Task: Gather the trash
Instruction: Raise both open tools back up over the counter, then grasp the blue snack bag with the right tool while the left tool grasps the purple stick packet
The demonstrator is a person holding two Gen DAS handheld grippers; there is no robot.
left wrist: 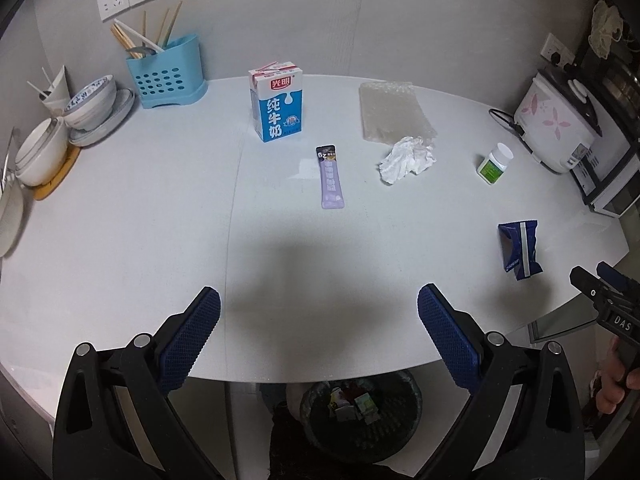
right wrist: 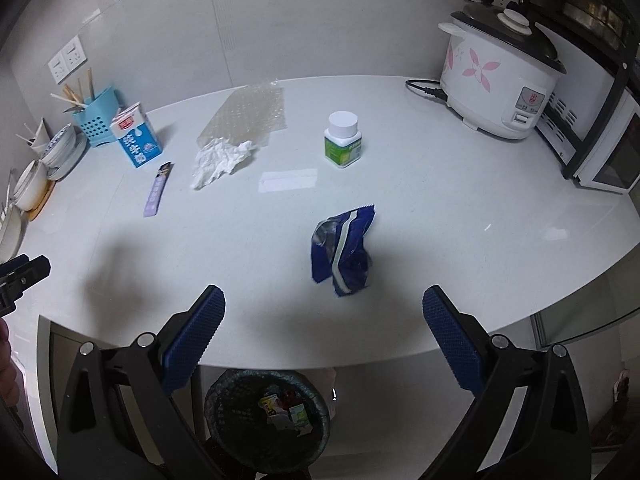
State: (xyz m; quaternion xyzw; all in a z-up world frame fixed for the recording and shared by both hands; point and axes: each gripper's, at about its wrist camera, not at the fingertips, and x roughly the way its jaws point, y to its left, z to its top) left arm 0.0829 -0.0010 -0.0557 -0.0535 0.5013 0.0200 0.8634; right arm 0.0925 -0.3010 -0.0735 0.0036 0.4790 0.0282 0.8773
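Observation:
On the white counter lie a blue snack wrapper (right wrist: 343, 252), a crumpled white tissue (right wrist: 220, 161), a purple sachet (right wrist: 158, 190), a sheet of bubble wrap (right wrist: 248, 118), a blue-and-white milk carton (right wrist: 136, 136) and a small green-labelled pill bottle (right wrist: 343, 140). A black trash bin (right wrist: 266, 420) with some trash in it stands on the floor below the counter's front edge. My right gripper (right wrist: 322, 320) is open and empty, just short of the blue wrapper. My left gripper (left wrist: 318, 320) is open and empty over the counter's front edge, well short of the sachet (left wrist: 331, 178), tissue (left wrist: 406, 160) and carton (left wrist: 276, 104).
A blue utensil caddy (left wrist: 166, 72) and stacked bowls (left wrist: 90, 104) stand at the back left. A flowered rice cooker (right wrist: 496, 84) and a microwave (right wrist: 604, 148) stand at the right. The bin also shows in the left wrist view (left wrist: 360, 412).

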